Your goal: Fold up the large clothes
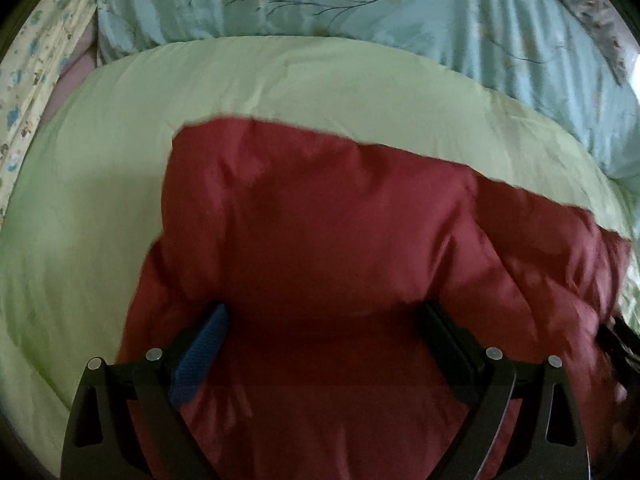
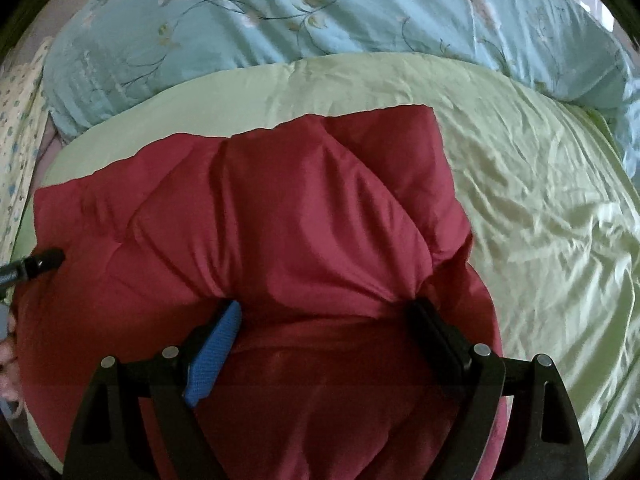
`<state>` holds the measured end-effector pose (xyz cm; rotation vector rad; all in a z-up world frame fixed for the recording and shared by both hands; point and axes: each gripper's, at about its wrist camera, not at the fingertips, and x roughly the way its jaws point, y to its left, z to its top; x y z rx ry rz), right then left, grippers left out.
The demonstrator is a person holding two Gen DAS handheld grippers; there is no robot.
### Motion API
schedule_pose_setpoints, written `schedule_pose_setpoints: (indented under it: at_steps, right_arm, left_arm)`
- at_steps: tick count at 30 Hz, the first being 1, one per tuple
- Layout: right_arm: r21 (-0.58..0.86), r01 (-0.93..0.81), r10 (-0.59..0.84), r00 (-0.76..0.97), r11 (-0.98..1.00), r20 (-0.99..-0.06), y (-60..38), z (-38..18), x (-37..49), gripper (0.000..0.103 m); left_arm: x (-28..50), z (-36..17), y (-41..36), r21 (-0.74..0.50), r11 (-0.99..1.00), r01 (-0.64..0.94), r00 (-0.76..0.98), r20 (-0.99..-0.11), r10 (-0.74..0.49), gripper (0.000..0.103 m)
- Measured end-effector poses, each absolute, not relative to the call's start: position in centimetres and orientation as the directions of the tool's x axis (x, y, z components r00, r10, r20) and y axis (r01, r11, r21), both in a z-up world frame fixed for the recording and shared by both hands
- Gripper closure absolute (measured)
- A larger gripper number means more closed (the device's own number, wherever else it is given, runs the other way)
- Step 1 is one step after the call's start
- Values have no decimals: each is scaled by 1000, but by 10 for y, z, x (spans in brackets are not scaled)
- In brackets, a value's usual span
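Observation:
A thick, padded dark-red garment (image 1: 320, 216) lies on a pale green quilt (image 1: 100, 184), its far part doubled over with a straight folded edge. My left gripper (image 1: 324, 308) stands wide with a bulky roll of the red padding filling the gap, and creases run out from its fingertips. In the right wrist view the same red garment (image 2: 260, 216) bulges between the fingers of my right gripper (image 2: 324, 304), which is also wide and pressed into the puffy cloth. The left gripper's dark body (image 2: 36, 264) shows at the left edge of that view.
A light blue floral duvet (image 2: 320, 12) lies bunched along the far side of the bed. A yellowish patterned sheet (image 1: 32, 72) hangs at the far left. Wrinkled green quilt (image 2: 540, 220) spreads to the right of the garment. A person's hand (image 2: 8, 356) shows at the left edge.

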<state>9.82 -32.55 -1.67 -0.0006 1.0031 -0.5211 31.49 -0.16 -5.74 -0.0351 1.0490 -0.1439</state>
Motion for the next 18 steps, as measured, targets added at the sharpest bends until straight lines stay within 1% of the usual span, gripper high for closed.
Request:
schedule_pose_setpoints:
  at_steps: [4,9,13,14,18]
  right_arm:
    - [-204,434,-399,425,877,-812,-334,-18,102,16]
    - [-150,459,-371,440,876,-818,-345,-21,98,16]
    - [-140,471,-373,448,871,-813,-349,-25,96,16]
    - [-140,472,-374,449,870,-812,-349,-25,96,16]
    - [-144,472,-379,452,870,-808,-350,-26,97,16]
  left_arm:
    - [345,-74,5,-138,988,66,467,-871,-153,7]
    - [365,-86,1,-114,991,71,479,-867,-134,5]
    - [363,-87,-5,-100,992,72,492,-862,-123,6]
    - [345,-84,-2,-99,993,72,498,-859,-122,6]
    - [319,-72,-2,-80,994,73,530,-841,-107,9]
